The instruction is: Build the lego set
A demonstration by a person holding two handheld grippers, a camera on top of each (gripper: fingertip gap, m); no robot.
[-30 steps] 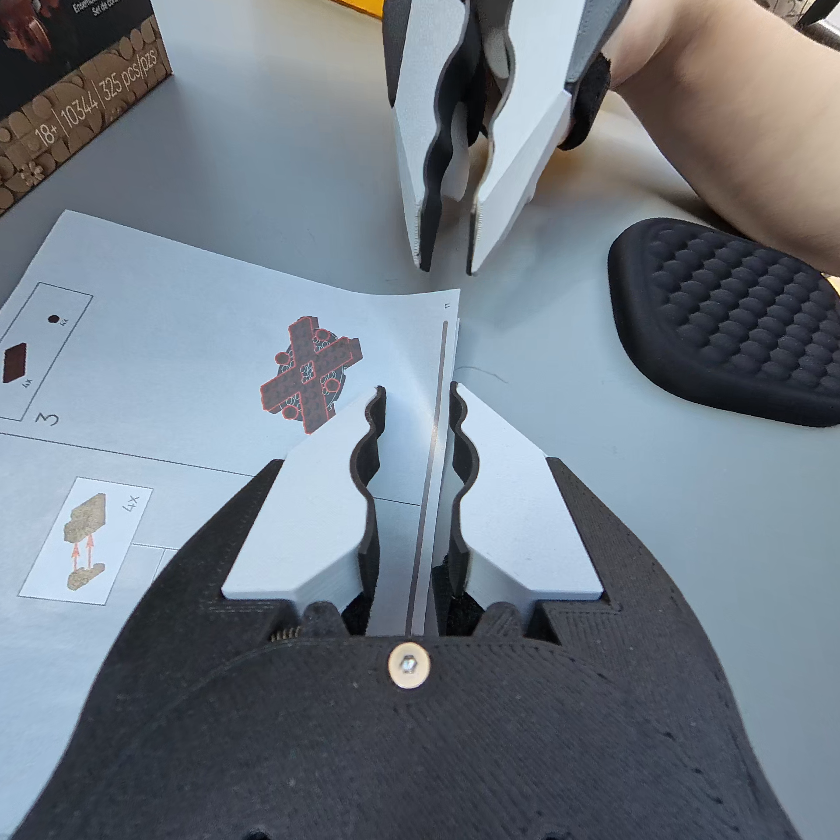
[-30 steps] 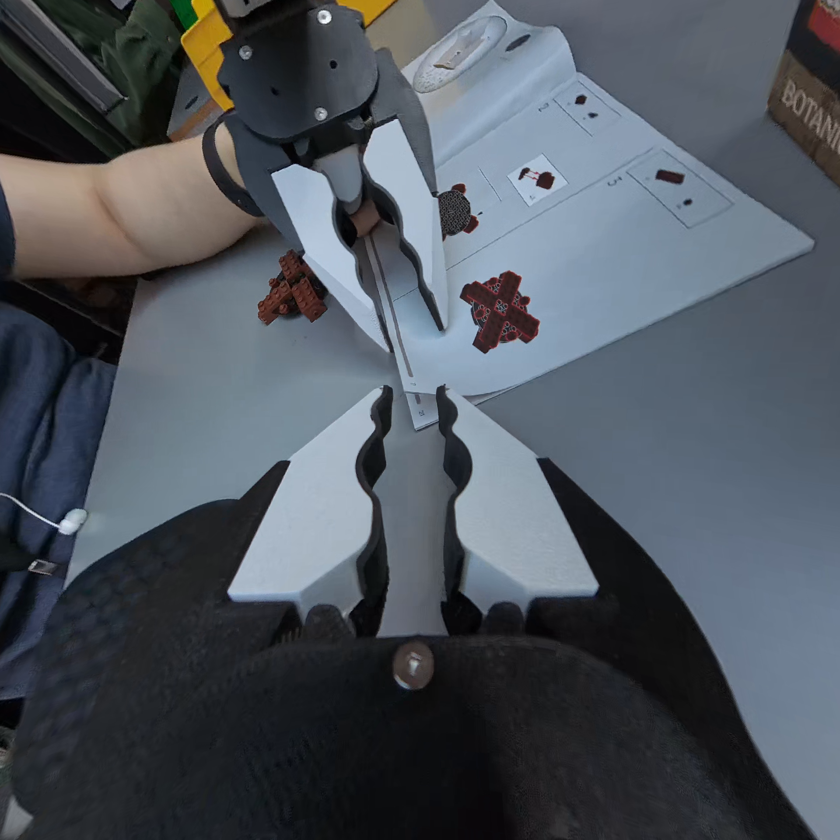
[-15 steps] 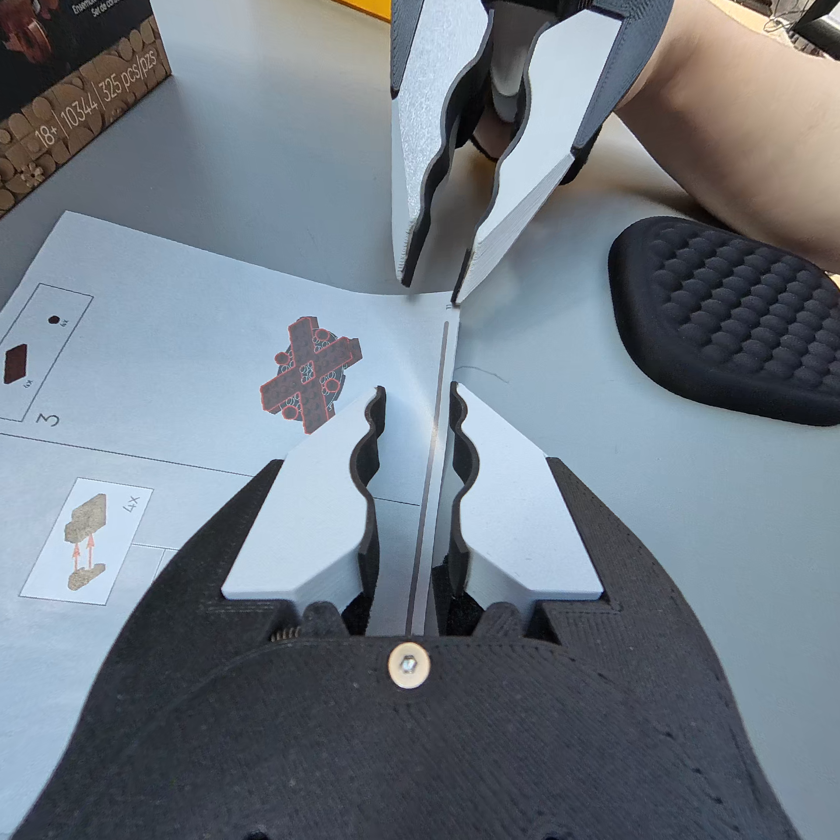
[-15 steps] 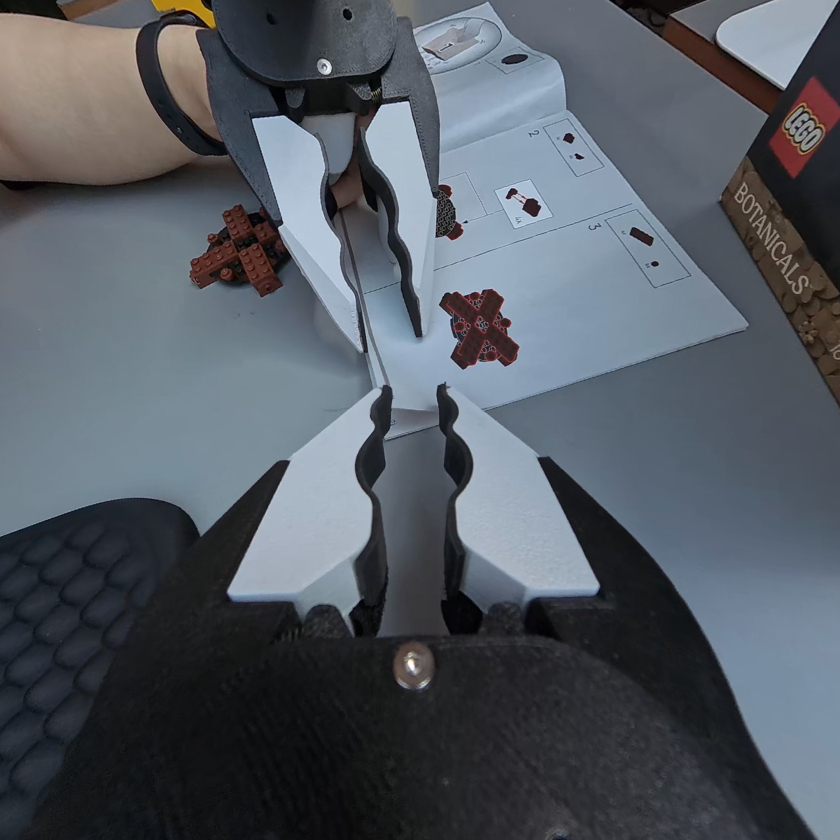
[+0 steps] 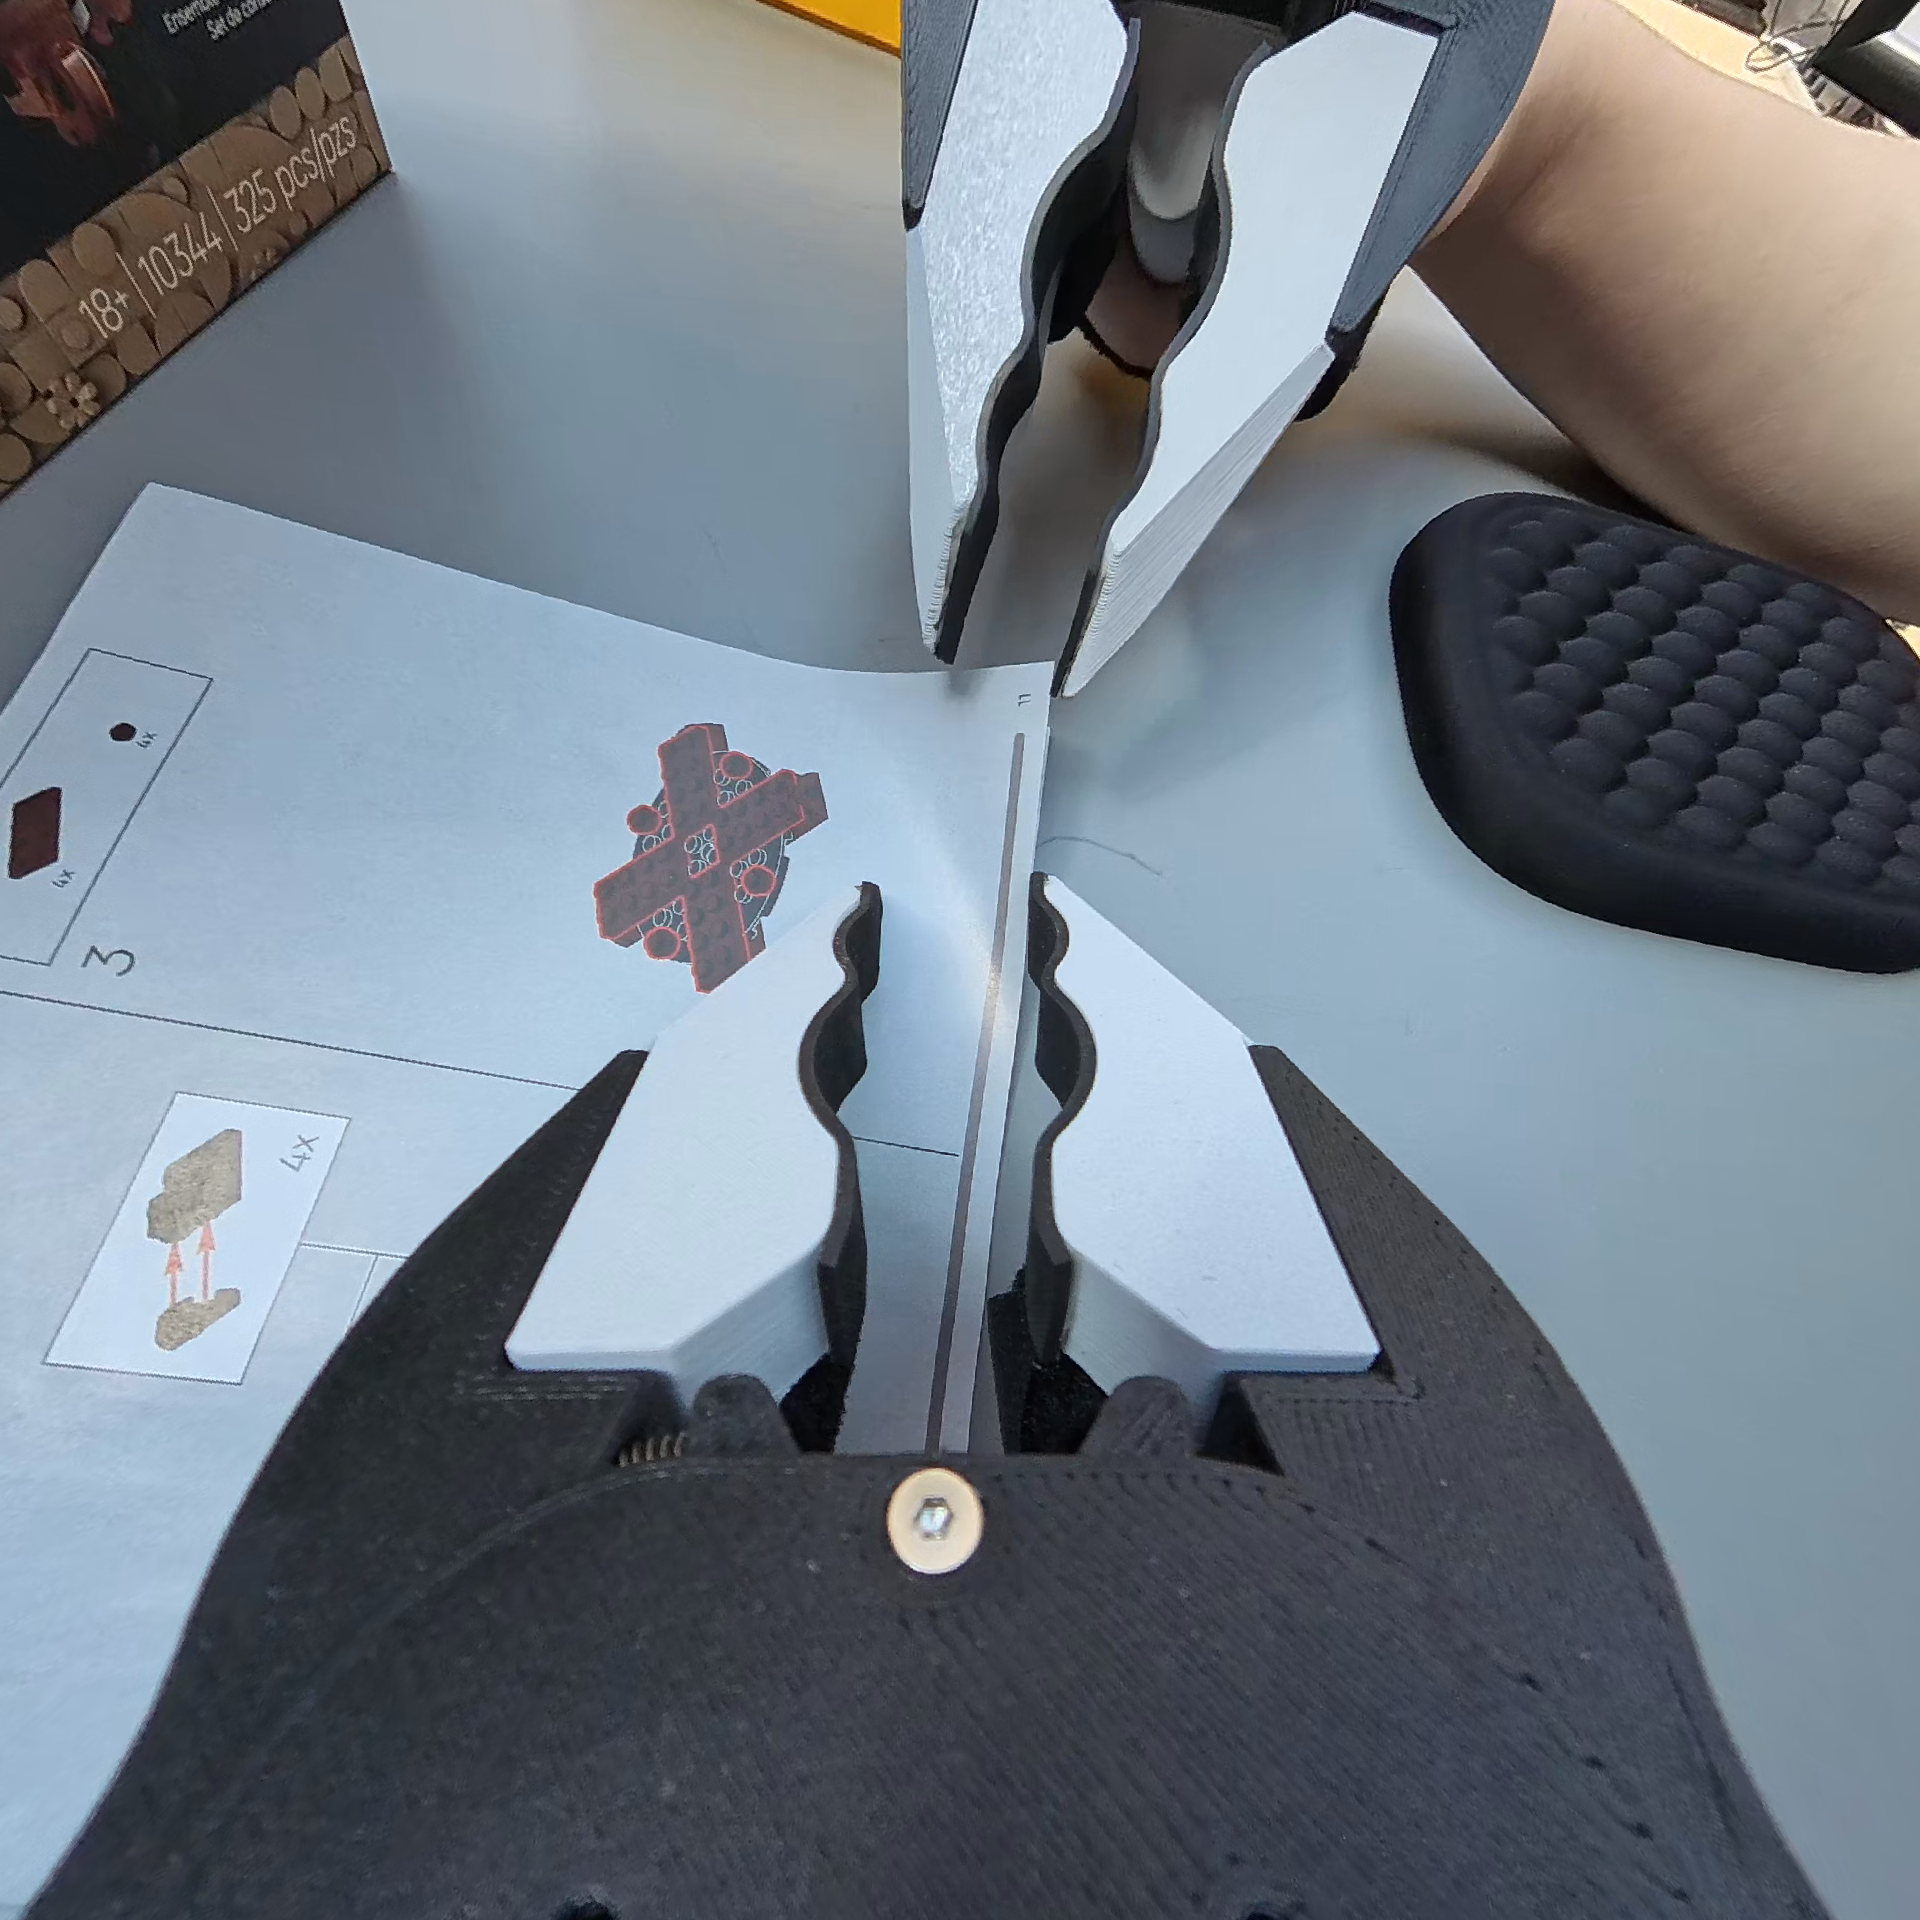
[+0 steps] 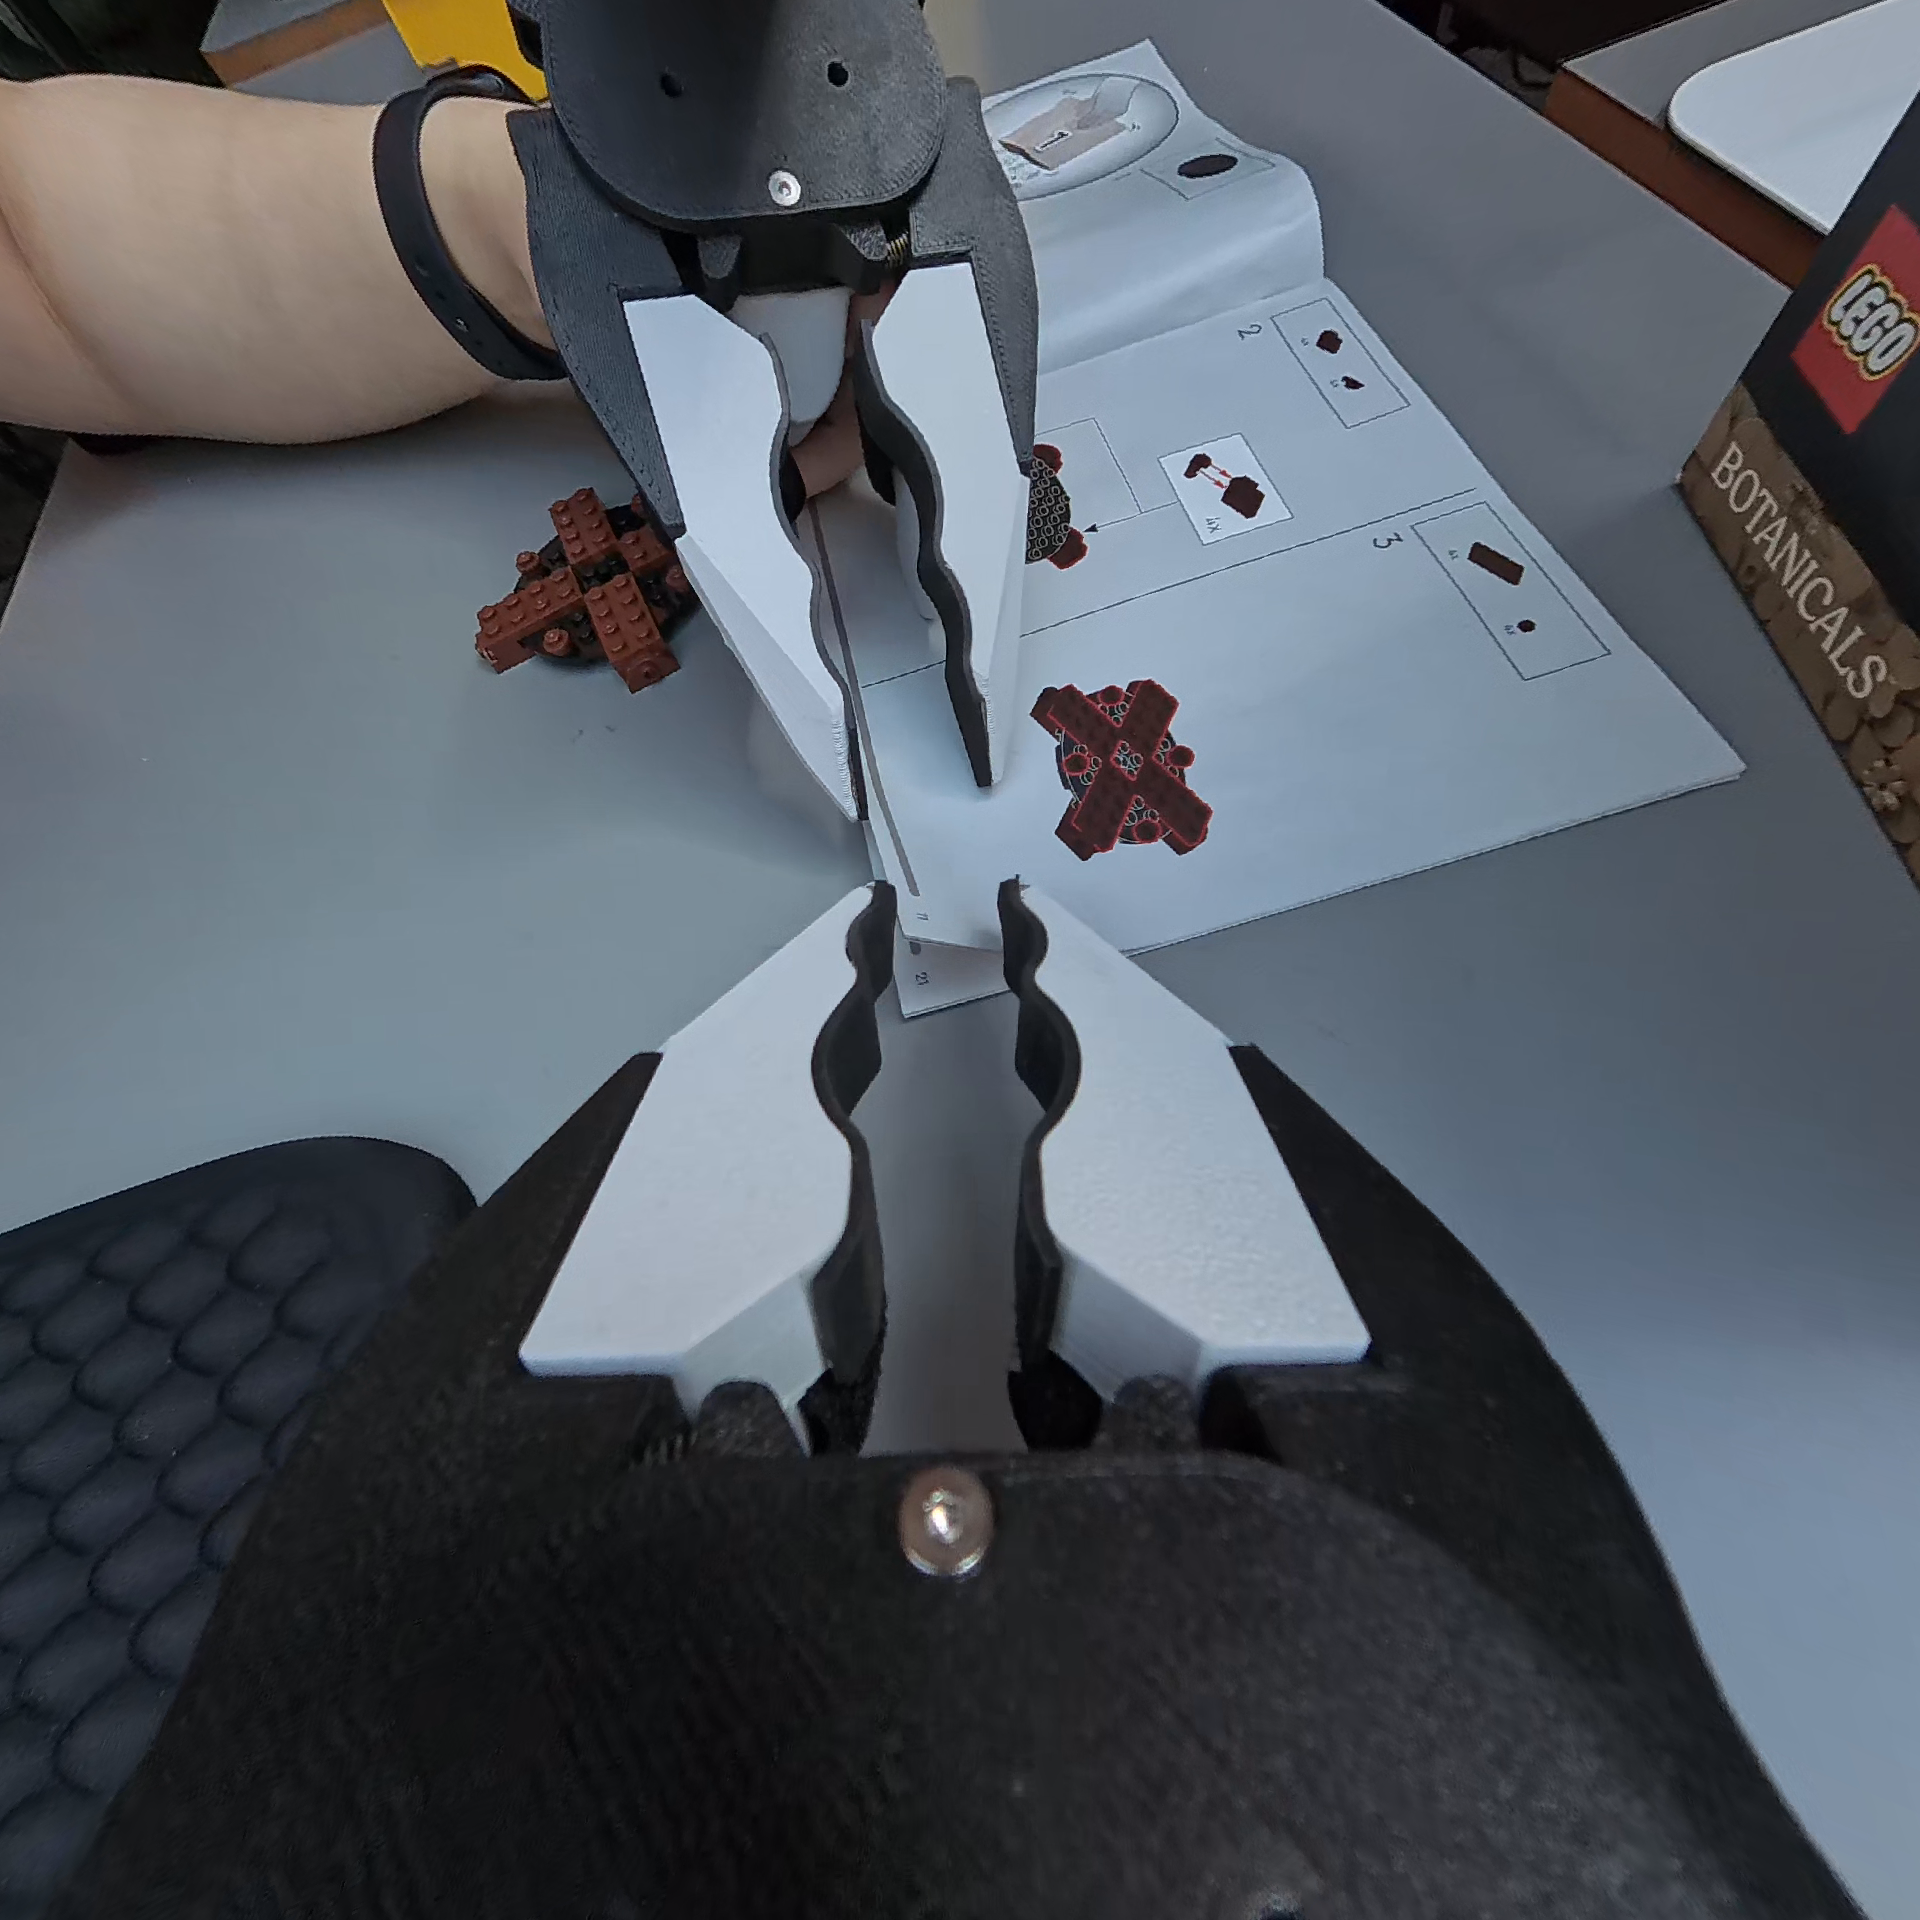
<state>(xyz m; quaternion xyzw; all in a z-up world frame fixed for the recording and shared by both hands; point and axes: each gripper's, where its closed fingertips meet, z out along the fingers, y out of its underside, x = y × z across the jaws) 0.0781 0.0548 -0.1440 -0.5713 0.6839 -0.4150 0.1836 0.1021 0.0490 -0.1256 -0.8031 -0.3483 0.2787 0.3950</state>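
The open instruction booklet (image 5: 416,779) lies on the grey table and also shows in the right wrist view (image 6: 1351,727). My left gripper (image 5: 954,888) is open, with its tips down over the booklet's right edge. My right gripper (image 6: 945,888) is open, and the top page's near corner sits between its tips. The two grippers face each other, tips close: the right one (image 5: 1003,665) shows in the left view, the left one (image 6: 914,790) in the right view. A brown cross of bricks on a round black plate (image 6: 587,597) sits beside the booklet, free of both grippers.
The dark set box (image 5: 156,208) stands past the booklet's far edge; it also shows in the right wrist view (image 6: 1849,468). A black textured pad (image 5: 1683,748) lies under the right forearm. A person's forearms hold both grippers. Something yellow (image 6: 457,31) is at the table's back. Left and right tips are no more than a few centimetres apart.
My right gripper has moved in toward the booklet, and its tips now straddle the page corner. My left gripper has stayed in place on the page edge.
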